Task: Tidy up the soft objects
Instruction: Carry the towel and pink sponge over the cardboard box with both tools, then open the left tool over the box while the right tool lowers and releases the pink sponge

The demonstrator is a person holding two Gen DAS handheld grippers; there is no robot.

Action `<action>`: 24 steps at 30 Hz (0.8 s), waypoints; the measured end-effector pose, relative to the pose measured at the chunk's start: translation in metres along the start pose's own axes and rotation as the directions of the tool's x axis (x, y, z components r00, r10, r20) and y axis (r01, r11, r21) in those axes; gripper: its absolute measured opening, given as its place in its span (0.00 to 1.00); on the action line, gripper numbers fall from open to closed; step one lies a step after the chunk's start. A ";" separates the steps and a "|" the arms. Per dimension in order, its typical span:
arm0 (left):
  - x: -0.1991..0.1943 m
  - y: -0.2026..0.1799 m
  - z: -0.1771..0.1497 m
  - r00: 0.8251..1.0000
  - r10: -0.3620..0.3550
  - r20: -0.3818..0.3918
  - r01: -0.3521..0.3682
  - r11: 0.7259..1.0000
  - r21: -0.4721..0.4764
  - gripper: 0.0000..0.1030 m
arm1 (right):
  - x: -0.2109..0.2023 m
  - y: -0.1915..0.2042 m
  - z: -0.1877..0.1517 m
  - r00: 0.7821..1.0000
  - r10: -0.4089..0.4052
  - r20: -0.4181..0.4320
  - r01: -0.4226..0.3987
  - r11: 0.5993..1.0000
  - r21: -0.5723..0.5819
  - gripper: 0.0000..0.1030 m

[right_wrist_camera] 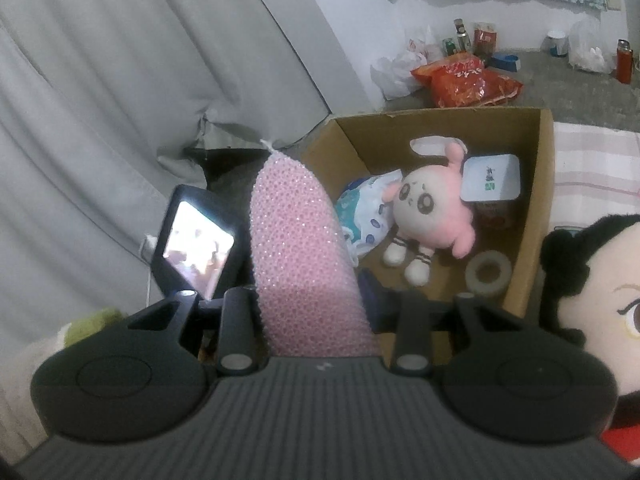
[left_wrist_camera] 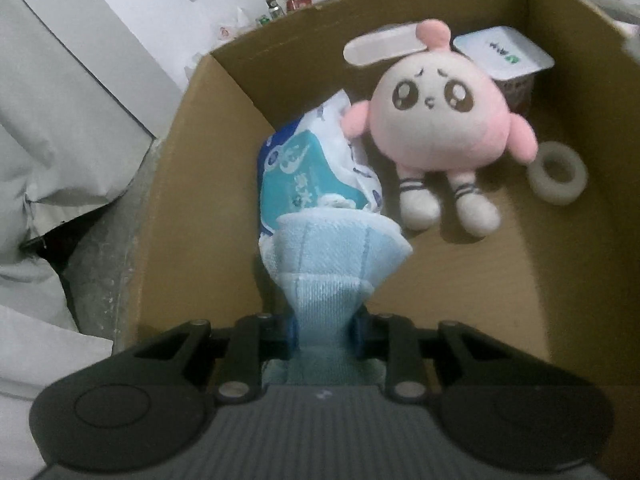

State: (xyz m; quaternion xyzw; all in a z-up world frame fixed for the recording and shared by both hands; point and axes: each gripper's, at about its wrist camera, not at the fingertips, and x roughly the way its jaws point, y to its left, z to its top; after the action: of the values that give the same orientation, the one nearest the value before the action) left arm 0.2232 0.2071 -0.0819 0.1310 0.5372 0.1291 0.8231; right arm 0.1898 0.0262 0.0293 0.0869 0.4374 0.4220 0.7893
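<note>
My left gripper (left_wrist_camera: pixel 323 334) is shut on a light blue cloth (left_wrist_camera: pixel 332 256) and hangs over the open cardboard box (left_wrist_camera: pixel 192 184). The cloth's free end fans out above a blue and white tissue pack (left_wrist_camera: pixel 316 168) on the box floor. A pink and white plush toy (left_wrist_camera: pixel 436 120) lies face up beside the pack. My right gripper (right_wrist_camera: pixel 316 320) is shut on a pink mesh sponge (right_wrist_camera: pixel 296 236) that sticks up in front of the box's (right_wrist_camera: pixel 532 216) near left corner. In the right wrist view the plush toy (right_wrist_camera: pixel 432 208) and tissue pack (right_wrist_camera: pixel 364 212) lie inside.
The box also holds a white lidded tub (left_wrist_camera: pixel 504 56) and a roll of tape (left_wrist_camera: pixel 558 172). A black-haired doll (right_wrist_camera: pixel 592 292) lies right of the box, a lit phone (right_wrist_camera: pixel 200 248) to its left. Grey curtains (right_wrist_camera: pixel 120 80) hang behind; bags and bottles (right_wrist_camera: pixel 464 76) sit by the far wall.
</note>
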 end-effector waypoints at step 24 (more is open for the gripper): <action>-0.052 0.042 -0.002 0.984 -0.117 0.134 0.133 0.984 -0.118 0.73 | 0.002 -0.001 0.007 0.999 -0.046 0.008 0.046 0.999 0.002 0.34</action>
State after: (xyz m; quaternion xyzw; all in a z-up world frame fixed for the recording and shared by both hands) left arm 0.1976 0.2279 -0.0233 0.0525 0.4820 0.1021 0.8686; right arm 0.1966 0.0285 0.0321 0.0794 0.4365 0.4030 0.8005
